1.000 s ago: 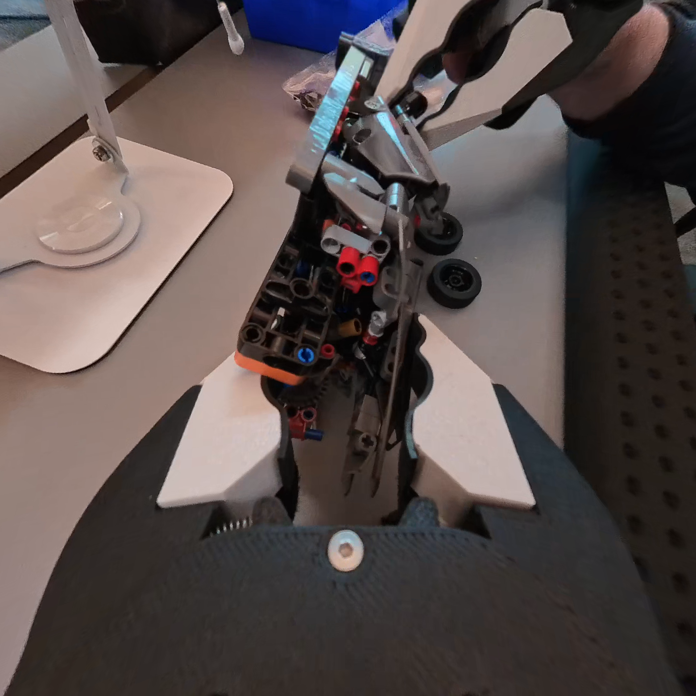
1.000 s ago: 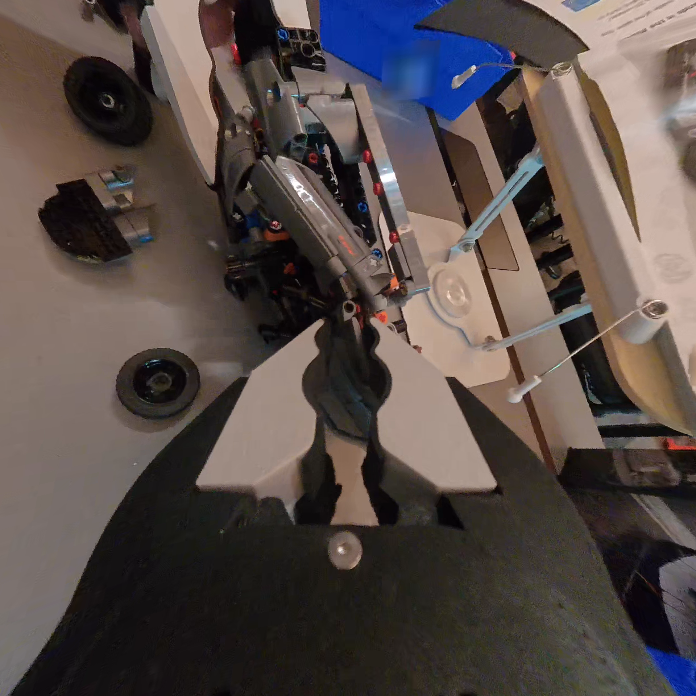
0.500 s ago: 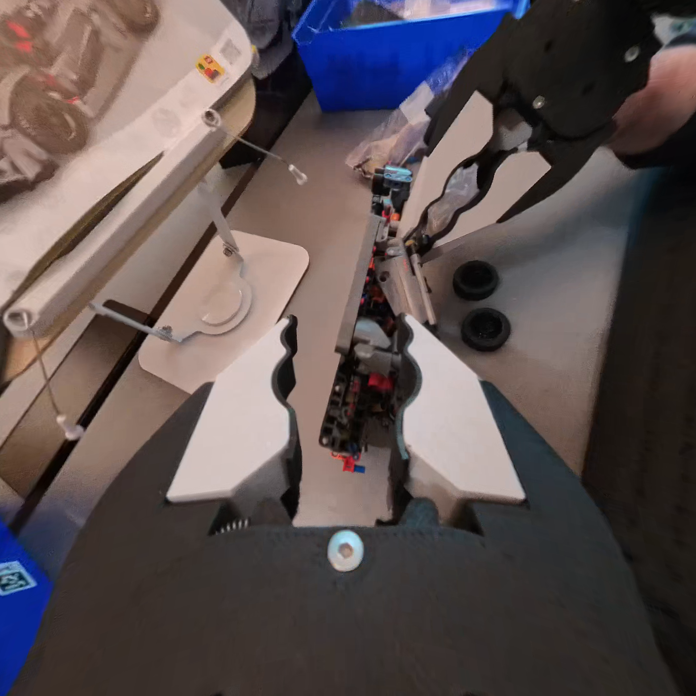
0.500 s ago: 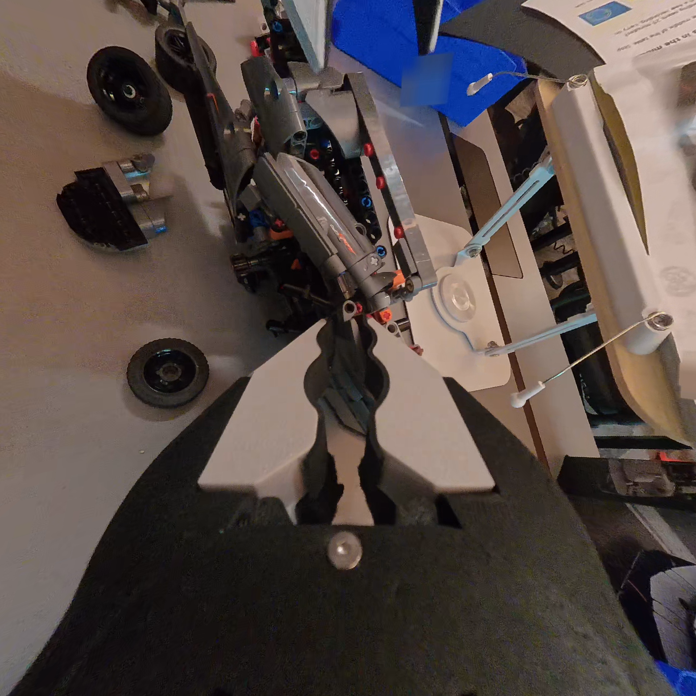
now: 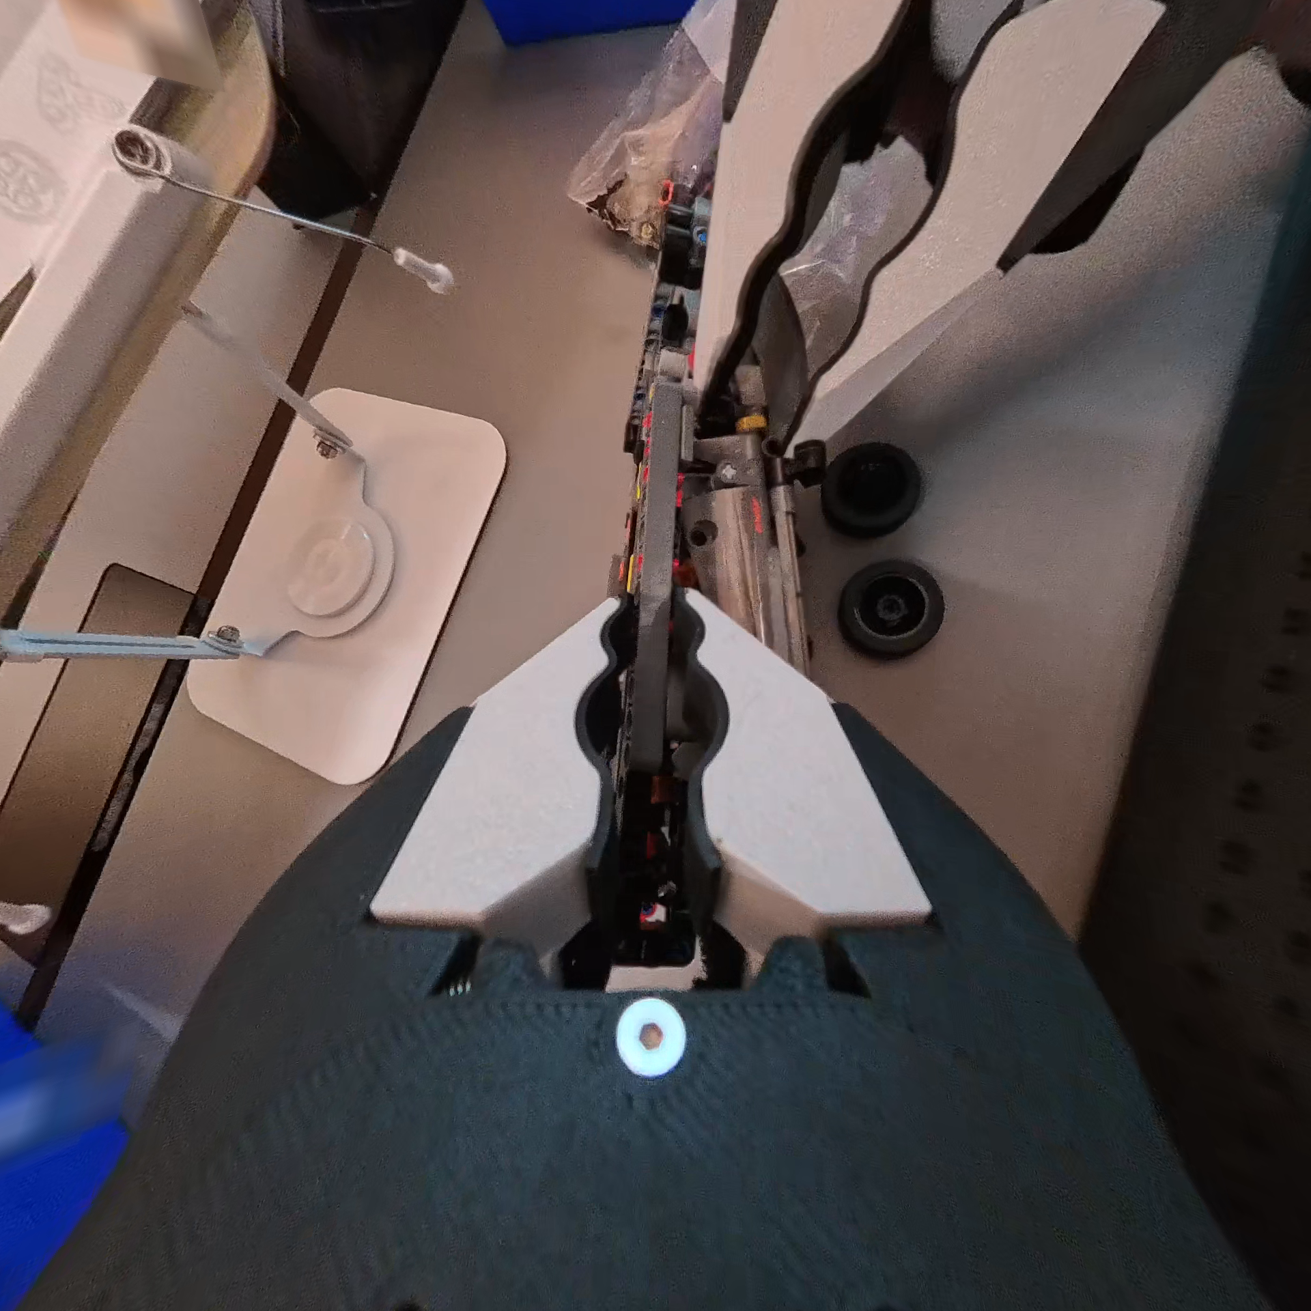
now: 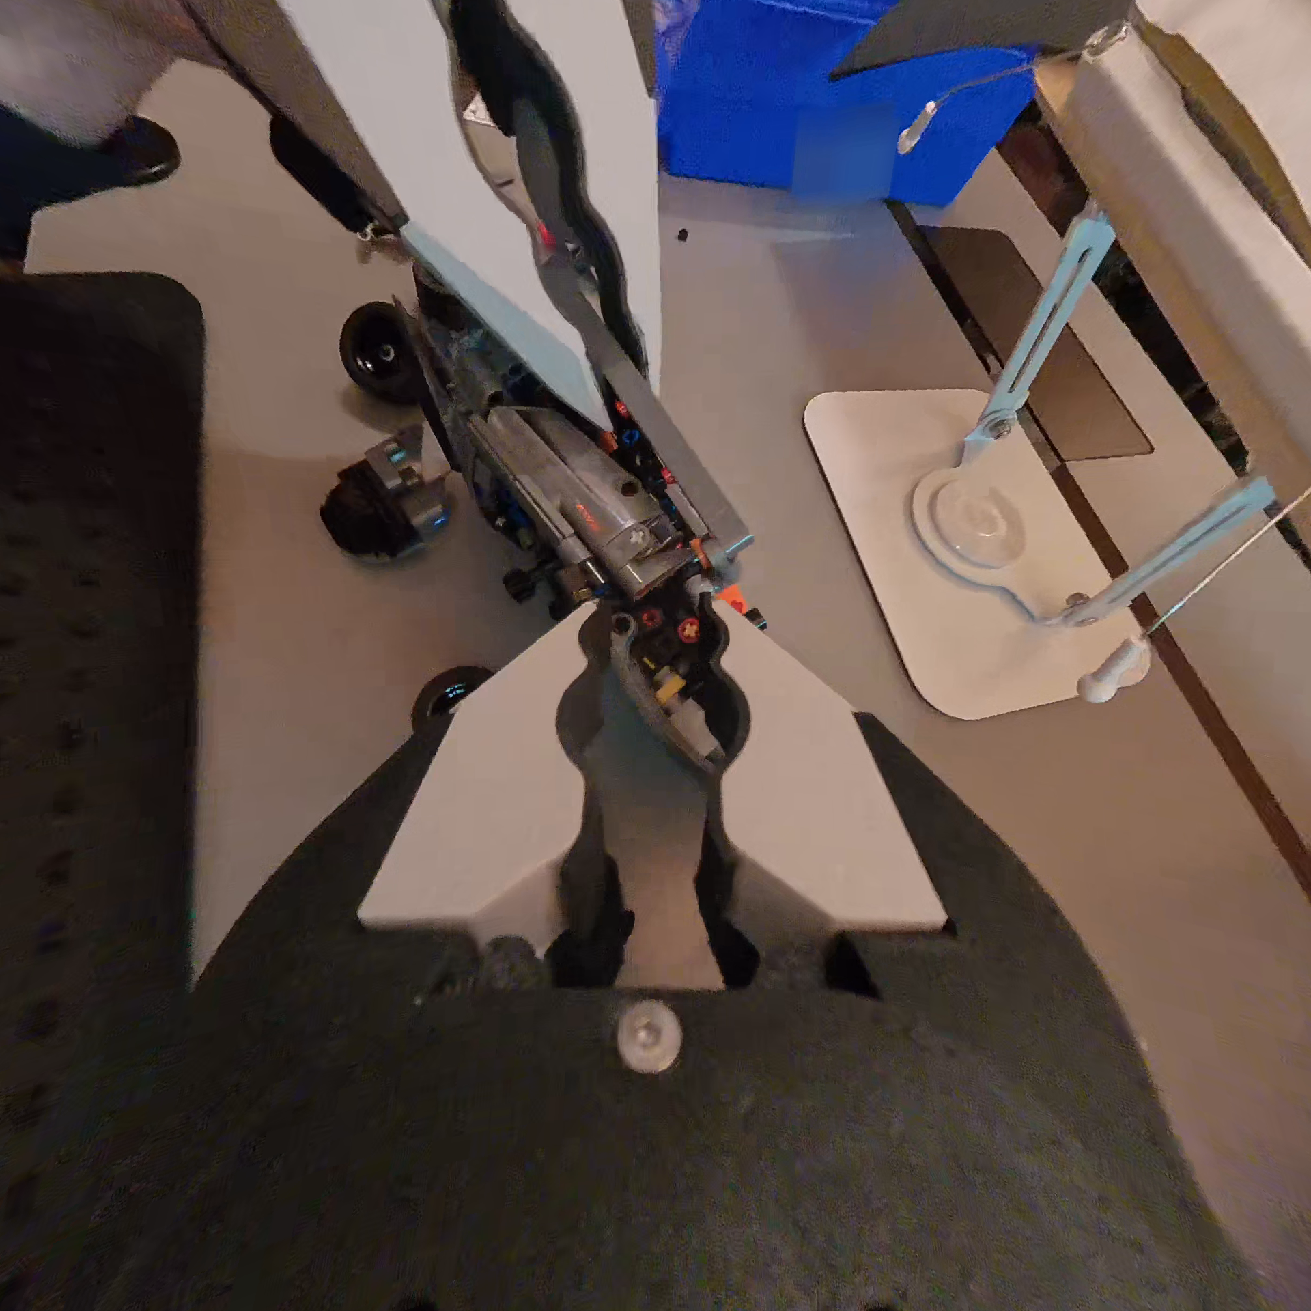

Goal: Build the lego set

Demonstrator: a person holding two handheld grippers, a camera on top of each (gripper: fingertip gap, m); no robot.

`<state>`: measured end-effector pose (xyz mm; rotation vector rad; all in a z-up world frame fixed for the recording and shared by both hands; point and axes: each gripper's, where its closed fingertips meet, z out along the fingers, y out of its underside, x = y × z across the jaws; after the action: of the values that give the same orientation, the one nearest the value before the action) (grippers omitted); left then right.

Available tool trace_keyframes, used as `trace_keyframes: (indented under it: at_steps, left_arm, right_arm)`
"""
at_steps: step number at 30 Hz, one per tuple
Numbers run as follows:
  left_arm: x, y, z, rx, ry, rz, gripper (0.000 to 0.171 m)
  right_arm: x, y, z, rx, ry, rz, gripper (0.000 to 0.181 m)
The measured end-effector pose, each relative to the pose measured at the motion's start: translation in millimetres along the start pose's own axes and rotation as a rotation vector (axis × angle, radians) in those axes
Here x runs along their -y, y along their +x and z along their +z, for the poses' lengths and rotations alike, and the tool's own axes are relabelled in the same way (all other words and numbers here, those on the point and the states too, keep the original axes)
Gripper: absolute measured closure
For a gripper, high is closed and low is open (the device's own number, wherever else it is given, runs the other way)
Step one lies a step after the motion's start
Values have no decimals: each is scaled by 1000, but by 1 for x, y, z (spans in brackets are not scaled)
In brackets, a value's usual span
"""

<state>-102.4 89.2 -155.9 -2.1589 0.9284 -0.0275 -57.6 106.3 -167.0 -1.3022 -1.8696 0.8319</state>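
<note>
A: Left gripper (image 5: 649, 624) state?
B: Closed on the lego car chassis (image 5: 656, 511), pinching its dark edge beam. Chassis is up off the worktop (image 5: 539, 298), turned on edge.
A: Right gripper (image 6: 656, 624)?
B: Narrow gap, clamped on the chassis's opposite end. Two loose black wheels (image 5: 890, 609) lie just right of the chassis; white stand base (image 5: 397, 539) well left of it.
</note>
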Motion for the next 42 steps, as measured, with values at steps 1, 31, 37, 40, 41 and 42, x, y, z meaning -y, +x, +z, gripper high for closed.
trace_keyframes:
  at_steps: [1, 31, 37, 40, 41, 42]
  left_arm:
    - [1, 0, 0, 35, 7, 7, 163]
    - [5, 13, 8, 264, 55, 35, 164]
    - [0, 13, 11, 241, 67, 10, 163]
    - [-2, 8, 11, 267, 67, 9, 163]
    - [-3, 5, 10, 277, 66, 5, 163]
    - [-3, 4, 10, 271, 71, 0, 163]
  right_arm:
    - [-1, -1, 0, 6, -5, 29, 158]
    - [-6, -15, -7, 138, 51, 244, 181]
    - [-12, -27, -8, 180, 18, 151, 181]
    - [-12, -46, -9, 262, 19, 72, 181]
    - [-15, -48, -6, 236, -13, 31, 181]
    - [-24, -42, -2, 175, -75, 9, 181]
